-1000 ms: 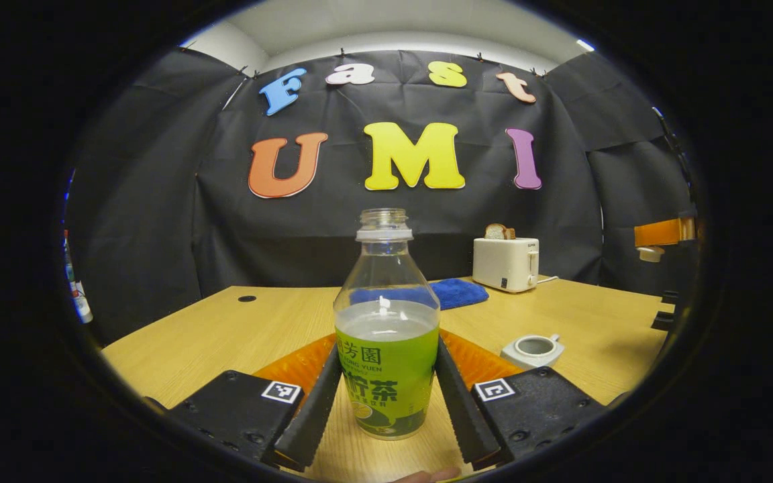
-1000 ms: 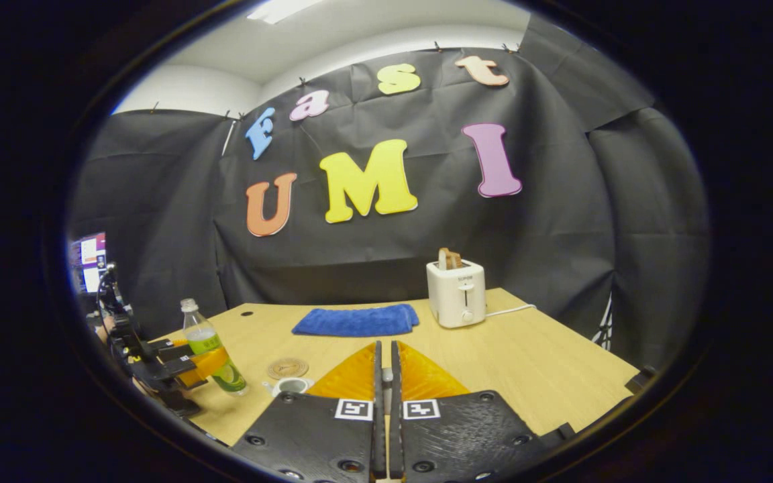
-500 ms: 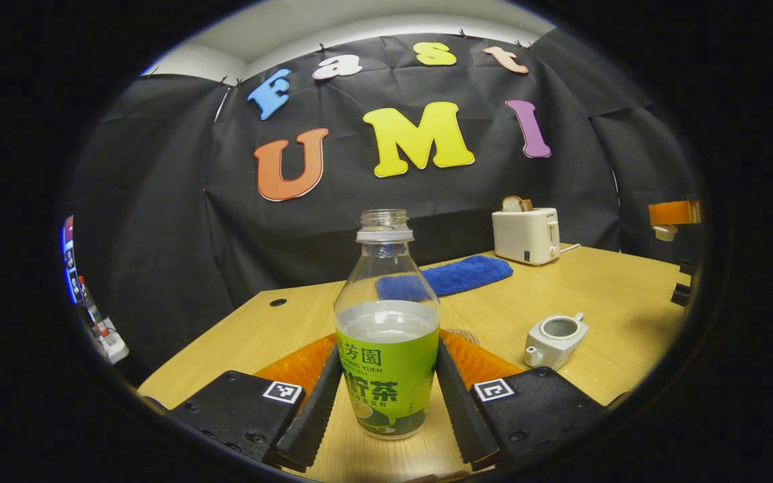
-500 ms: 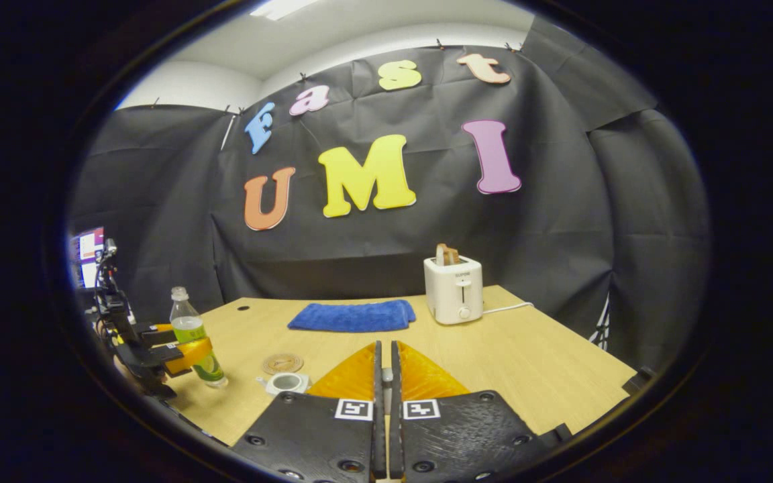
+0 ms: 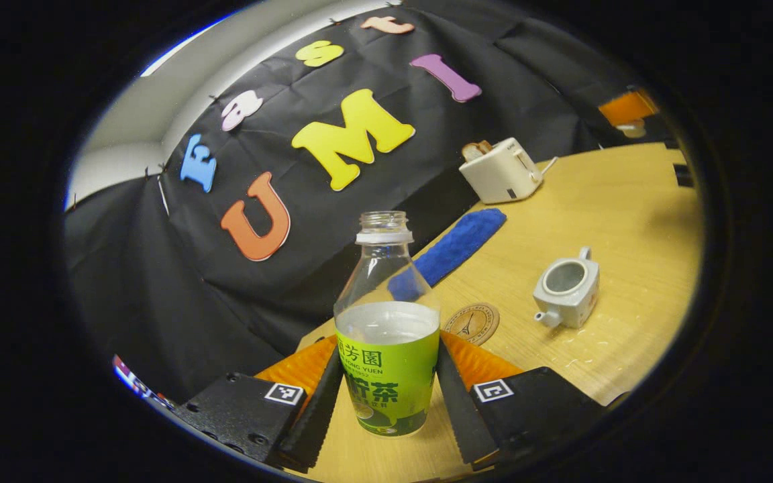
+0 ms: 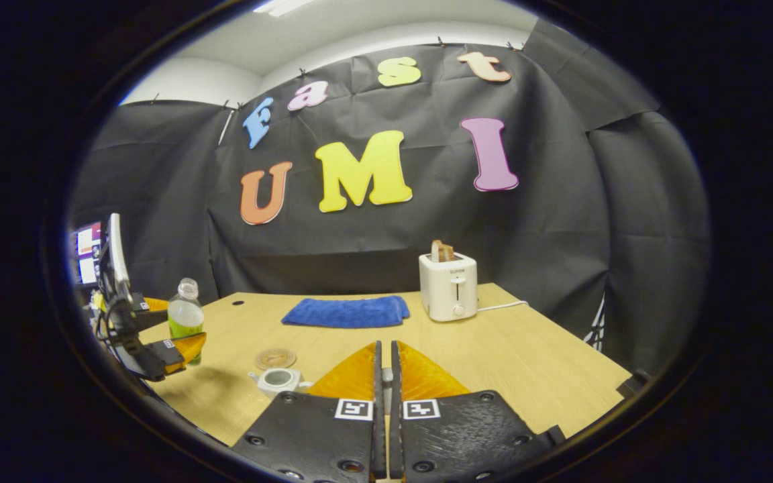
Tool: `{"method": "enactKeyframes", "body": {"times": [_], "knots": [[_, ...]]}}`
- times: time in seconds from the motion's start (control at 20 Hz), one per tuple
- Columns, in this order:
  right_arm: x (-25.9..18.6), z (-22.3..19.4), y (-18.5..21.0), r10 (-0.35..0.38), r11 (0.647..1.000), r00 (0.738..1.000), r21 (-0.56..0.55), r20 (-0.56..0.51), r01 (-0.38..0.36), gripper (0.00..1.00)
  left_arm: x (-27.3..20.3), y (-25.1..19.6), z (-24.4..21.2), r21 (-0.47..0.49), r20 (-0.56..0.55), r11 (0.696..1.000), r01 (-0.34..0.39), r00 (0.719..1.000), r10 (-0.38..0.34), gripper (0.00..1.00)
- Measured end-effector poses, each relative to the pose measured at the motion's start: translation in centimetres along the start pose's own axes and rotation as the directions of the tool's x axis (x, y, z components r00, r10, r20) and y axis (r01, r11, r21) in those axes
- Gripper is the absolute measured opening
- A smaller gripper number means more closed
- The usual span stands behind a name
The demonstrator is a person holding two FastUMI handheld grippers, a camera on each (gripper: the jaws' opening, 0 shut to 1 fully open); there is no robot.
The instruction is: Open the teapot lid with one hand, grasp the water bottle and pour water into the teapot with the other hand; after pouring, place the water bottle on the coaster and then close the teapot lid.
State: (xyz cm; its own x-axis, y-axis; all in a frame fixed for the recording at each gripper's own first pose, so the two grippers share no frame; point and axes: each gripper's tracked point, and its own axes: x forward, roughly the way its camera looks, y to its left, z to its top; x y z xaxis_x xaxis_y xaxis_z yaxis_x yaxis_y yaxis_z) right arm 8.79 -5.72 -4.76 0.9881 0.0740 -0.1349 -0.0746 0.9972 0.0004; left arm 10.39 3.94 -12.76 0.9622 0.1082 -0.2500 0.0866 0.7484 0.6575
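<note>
A: Counting first. One water bottle (image 5: 386, 335), capless, partly full, at bottom centre of the left gripper view; also at far left of the right gripper view (image 6: 185, 316).

B: Held how?

A: Pinched by the left gripper (image 5: 386, 396), one finger pressed on each side of the green label. Raised off the table (image 5: 628, 221), apparently, judging by the right gripper view; hard to confirm at that edge of the frame.

B: Teapots?

A: One teapot (image 5: 566, 293), white, lidless, open mouth showing, at right of centre in the left gripper view. Standing on the bare wood, spout toward lower left of the frame. Seen again at lower left of the right gripper view (image 6: 277, 380).

B: Coasters?

A: One coaster (image 5: 471, 323), round, brown, lying flat just left of the teapot, apart from it. Nothing on top.

B: And the right gripper (image 6: 383, 376)?

A: At bottom centre of its own view, fingers pressed together with something small and pale nipped between them. Probably the lid, yet too hidden to tell.

B: Other items?

A: One blue towel (image 6: 346, 312), folded, mid-frame. One white toaster (image 6: 448, 286) just right of the towel, with bread poking out of the top; slice count unclear. One monitor (image 6: 88, 251) at far left edge.
</note>
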Motion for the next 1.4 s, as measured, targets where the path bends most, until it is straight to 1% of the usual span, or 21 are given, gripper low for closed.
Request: {"method": "enactKeyframes", "body": {"times": [0.05, 0.1, 0.15, 0.2, 0.3, 0.4, 0.55, 0.7, 0.8, 0.95, 1.15, 1.2, 1.25, 1.4], "knots": [[0.0, 0.0, -0.3, -0.008, 1.0, 1.0, -0.002, -0.001, 0.008, 0.02, 0.0, -0.3, 0.0, 0.051, -0.013, 0.999, 0.004, 1.0, -0.003, 0.77], [0.0, -0.1, -0.6, -0.016, 1.0, 1.0, -0.004, -0.004, 0.016, 0.02, 0.2, -0.6, 0.1, 0.1, -0.024, 0.995, 0.007, 1.0, -0.005, 0.74], [0.1, 0.0, -0.8, -0.02, 1.0, 1.0, -0.003, -0.005, 0.02, 0.02, 0.4, -1.0, 0.0, 0.148, -0.037, 0.989, 0.012, 0.999, -0.007, 0.76], [0.0, 0.0, -1.0, -0.023, 1.0, 1.0, 0.0, -0.006, 0.023, 0.02, 0.5, -1.3, 0.0, 0.192, -0.05, 0.981, 0.019, 0.999, -0.01, 0.76], [0.0, 0.0, -1.3, -0.028, 1.0, 1.0, 0.001, -0.007, 0.028, 0.02, 0.3, -1.9, -0.2, 0.27, -0.077, 0.962, 0.034, 0.997, -0.013, 0.76], [-0.1, 0.0, -1.6, -0.034, 0.999, 0.999, -0.001, -0.009, 0.034, 0.02, 0.3, -2.4, -0.3, 0.358, -0.101, 0.932, 0.051, 0.995, -0.015, 0.76], [0.1, 0.0, -1.9, -0.04, 0.999, 0.999, -0.005, -0.011, 0.04, 0.02, 0.5, -2.5, 0.0, 0.499, -0.107, 0.865, 0.04, 0.994, 0.016, 0.76], [0.2, -0.2, -2.1, -0.041, 0.999, 0.999, -0.001, -0.018, 0.041, 0.02, 0.4, -3.4, 0.0, 0.589, -0.126, 0.806, 0.064, 0.992, 0.013, 0.76], [0.2, -0.2, -2.2, -0.043, 0.999, 0.999, 0.0, -0.019, 0.043, 0.02, 0.5, -3.9, 0.2, 0.648, -0.131, 0.758, 0.072, 0.991, 0.017, 0.76], [0.3, -0.3, -2.4, -0.047, 0.999, 0.999, -0.002, -0.025, 0.047, 0.02, 0.6, -4.8, 0.6, 0.713, -0.129, 0.697, 0.079, 0.992, 0.019, 0.76], [0.3, -0.5, -2.7, -0.053, 0.999, 0.998, -0.006, -0.03, 0.053, 0.02, 0.7, -5.2, 1.4, 0.801, -0.119, 0.595, 0.07, 0.992, 0.044, 0.76], [0.3, -0.5, -2.8, -0.057, 0.998, 0.998, -0.007, -0.029, 0.057, 0.02, 0.7, -5.1, 1.6, 0.816, -0.119, 0.574, 0.067, 0.991, 0.053, 0.76], [0.3, -0.3, -2.8, -0.057, 0.998, 0.998, -0.007, -0.027, 0.056, 0.02, 0.8, -5.0, 1.7, 0.828, -0.118, 0.557, 0.065, 0.991, 0.059, 0.76], [0.2, -0.3, -2.9, -0.056, 0.998, 0.998, -0.006, -0.026, 0.056, 0.02, 0.8, -4.6, 2.1, 0.853, -0.114, 0.519, 0.055, 0.99, 0.082, 0.76]]}}
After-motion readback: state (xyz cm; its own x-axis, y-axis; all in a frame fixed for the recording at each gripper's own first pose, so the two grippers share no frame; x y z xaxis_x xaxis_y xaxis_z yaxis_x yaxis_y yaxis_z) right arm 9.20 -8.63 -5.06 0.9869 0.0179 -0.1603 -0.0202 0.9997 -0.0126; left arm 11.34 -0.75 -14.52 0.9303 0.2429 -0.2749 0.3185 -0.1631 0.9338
